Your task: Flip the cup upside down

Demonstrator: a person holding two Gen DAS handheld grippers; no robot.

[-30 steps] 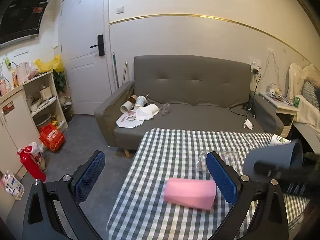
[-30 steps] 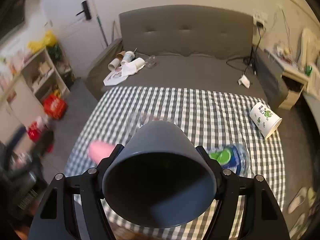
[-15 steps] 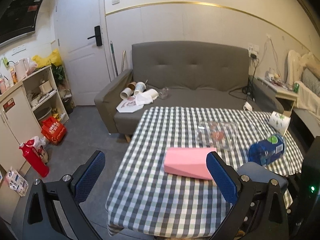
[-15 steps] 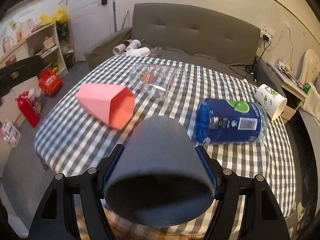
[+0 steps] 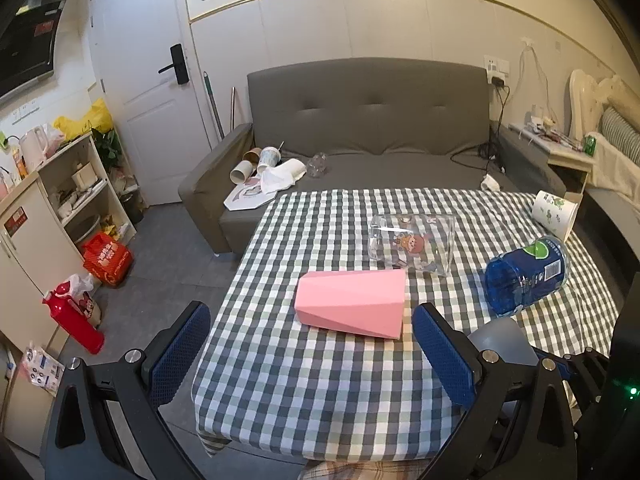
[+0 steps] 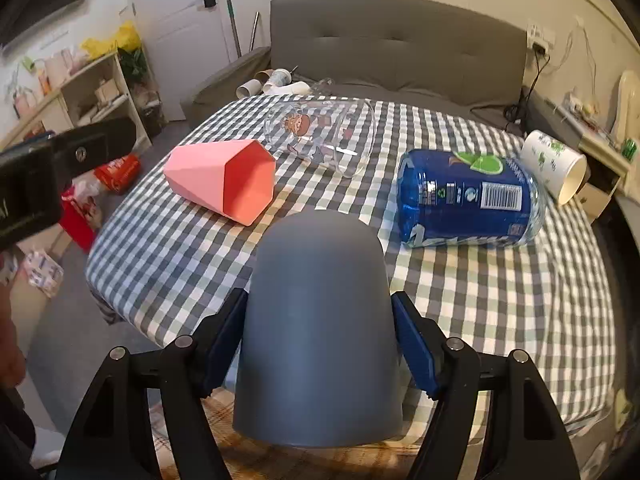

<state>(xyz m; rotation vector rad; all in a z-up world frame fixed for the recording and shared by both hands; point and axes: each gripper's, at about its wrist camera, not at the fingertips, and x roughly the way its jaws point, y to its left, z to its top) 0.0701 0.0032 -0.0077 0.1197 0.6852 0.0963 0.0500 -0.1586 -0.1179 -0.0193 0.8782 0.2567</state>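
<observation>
two blue fingers [image 6: 412, 344] clamping inverted grey cup [image 6: 318, 332], left gripper [image 5: 310, 354] spread

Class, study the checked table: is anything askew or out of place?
Yes. Four containers lie tipped on their sides: the pink cup, the clear glass, the blue bottle and the paper cup at the far right edge. Nothing has spilled. The right gripper clasps the grey cup.
</observation>
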